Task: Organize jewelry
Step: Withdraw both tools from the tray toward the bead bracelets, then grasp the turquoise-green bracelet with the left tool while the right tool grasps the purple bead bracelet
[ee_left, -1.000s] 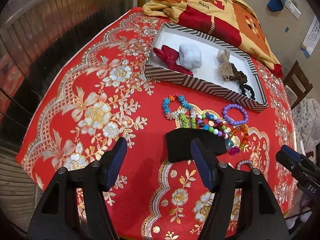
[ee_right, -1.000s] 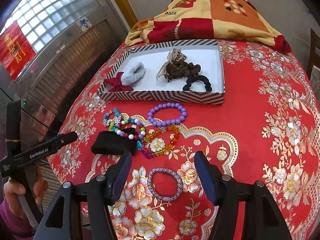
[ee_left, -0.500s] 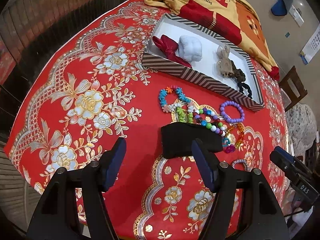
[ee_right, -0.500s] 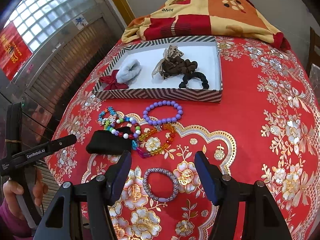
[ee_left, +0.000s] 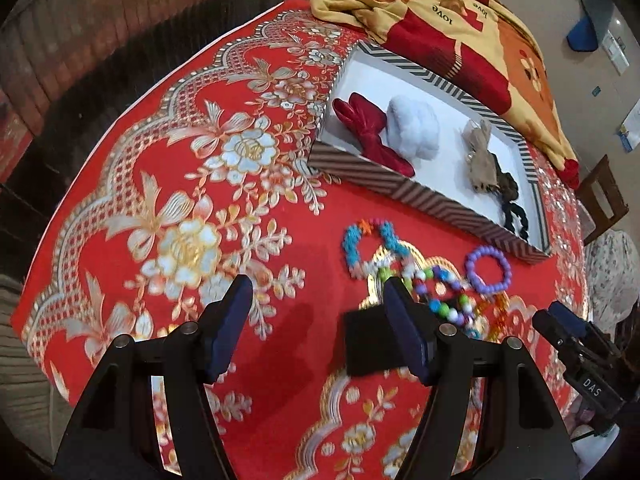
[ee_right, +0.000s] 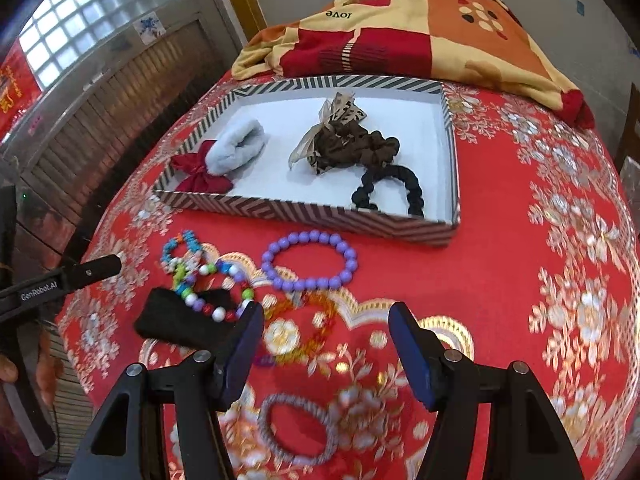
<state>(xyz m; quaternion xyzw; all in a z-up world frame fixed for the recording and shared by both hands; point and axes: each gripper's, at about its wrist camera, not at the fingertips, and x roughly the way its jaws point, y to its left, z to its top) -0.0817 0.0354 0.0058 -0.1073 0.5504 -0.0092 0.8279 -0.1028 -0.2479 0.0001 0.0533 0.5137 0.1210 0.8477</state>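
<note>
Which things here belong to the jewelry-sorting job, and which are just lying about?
Belongs to the job:
purple bead bracelet
multicoloured bead bracelets
silver ring bracelet
striped tray

Just lying about:
patchwork blanket
floral tablecloth

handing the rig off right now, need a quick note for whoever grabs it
Left gripper: open, holding nothing, over the cloth just left of the black band.
Right gripper: open, holding nothing, above the grey bracelet.
In the box: red bow, white scrunchie, brown scrunchie, black scrunchie.
Left on the cloth: purple bracelet, turquoise bracelet, multicolour bead bracelet lying partly on the black band, amber bracelet, grey bracelet.
Likely next: the right picks up the grey bracelet.
</note>
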